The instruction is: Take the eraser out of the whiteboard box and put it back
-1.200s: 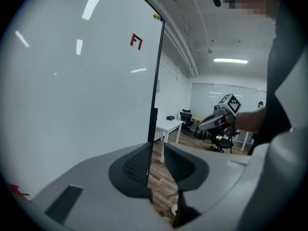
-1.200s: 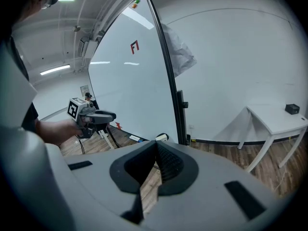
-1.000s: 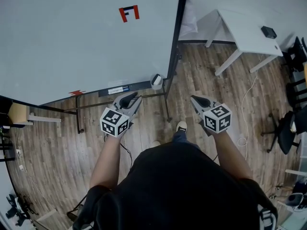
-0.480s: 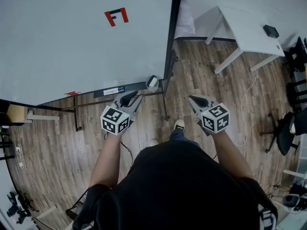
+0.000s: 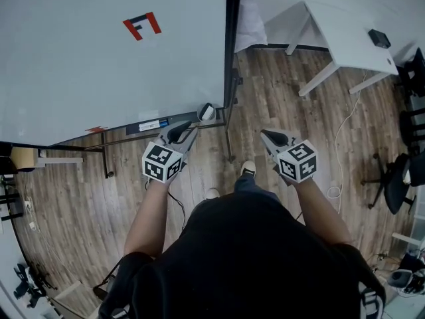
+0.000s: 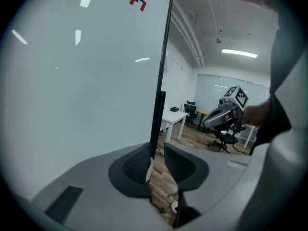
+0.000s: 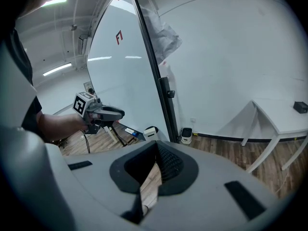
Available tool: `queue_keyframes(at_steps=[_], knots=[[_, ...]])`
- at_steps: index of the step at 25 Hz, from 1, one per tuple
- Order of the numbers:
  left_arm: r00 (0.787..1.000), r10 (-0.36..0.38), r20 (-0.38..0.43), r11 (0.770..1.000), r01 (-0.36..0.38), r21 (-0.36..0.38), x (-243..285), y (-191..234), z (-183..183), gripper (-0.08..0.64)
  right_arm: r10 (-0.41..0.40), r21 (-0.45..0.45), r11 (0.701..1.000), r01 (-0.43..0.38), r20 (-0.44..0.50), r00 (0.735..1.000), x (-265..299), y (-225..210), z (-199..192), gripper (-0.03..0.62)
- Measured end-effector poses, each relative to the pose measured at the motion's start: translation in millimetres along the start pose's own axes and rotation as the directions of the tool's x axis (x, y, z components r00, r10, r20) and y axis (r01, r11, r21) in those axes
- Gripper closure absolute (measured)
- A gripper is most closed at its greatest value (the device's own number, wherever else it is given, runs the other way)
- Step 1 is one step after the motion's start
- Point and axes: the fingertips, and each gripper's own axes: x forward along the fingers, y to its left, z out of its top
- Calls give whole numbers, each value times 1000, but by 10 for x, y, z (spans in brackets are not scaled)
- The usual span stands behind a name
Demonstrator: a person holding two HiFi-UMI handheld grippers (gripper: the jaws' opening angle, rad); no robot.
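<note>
A large whiteboard point(image 5: 99, 65) stands ahead on the left, with a red and black mark point(image 5: 141, 25) on it. At the right end of its tray point(image 5: 149, 125) sits a small white box point(image 5: 206, 111) with something dark in its top; the box point(image 7: 150, 133) also shows in the right gripper view. I cannot make out the eraser itself. My left gripper point(image 5: 182, 131) hovers just short of the tray, left of the box, jaws shut and empty point(image 6: 156, 149). My right gripper point(image 5: 273, 137) hangs over the floor right of the board's post, its jaws together with nothing between them point(image 7: 156, 147).
The board's black post and stand legs point(image 5: 229, 135) run between the two grippers. A white table point(image 5: 345, 38) with a small black object point(image 5: 380, 38) stands at the right. Office chairs point(image 5: 398, 178) and a white cable point(image 5: 339, 145) lie further right. A person's shoes point(image 5: 248, 169) are on the wood floor.
Both grippers have moved forward and a little lower toward the whiteboard. The left one is now closer to the tray and the white box. Both stay shut.
</note>
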Motion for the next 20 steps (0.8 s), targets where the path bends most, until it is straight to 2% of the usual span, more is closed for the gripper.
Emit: queue_keyframes(at_steps=[9,14,20], knots=[[999,-1,-34,1000,0,-6,282,23,-45,465,9,-20,1000,-10,-31,999,67,-135,-73,595],[999,-25,-37,999,23,-29,465,34,-87,456,20,-13,1000,-21,-41,999,144,-219,-97,595],[997,3,-78,1000,-5,-21,672,148,-212,421,34,-6,999,-35,-60,998,228,-304,-143,595]])
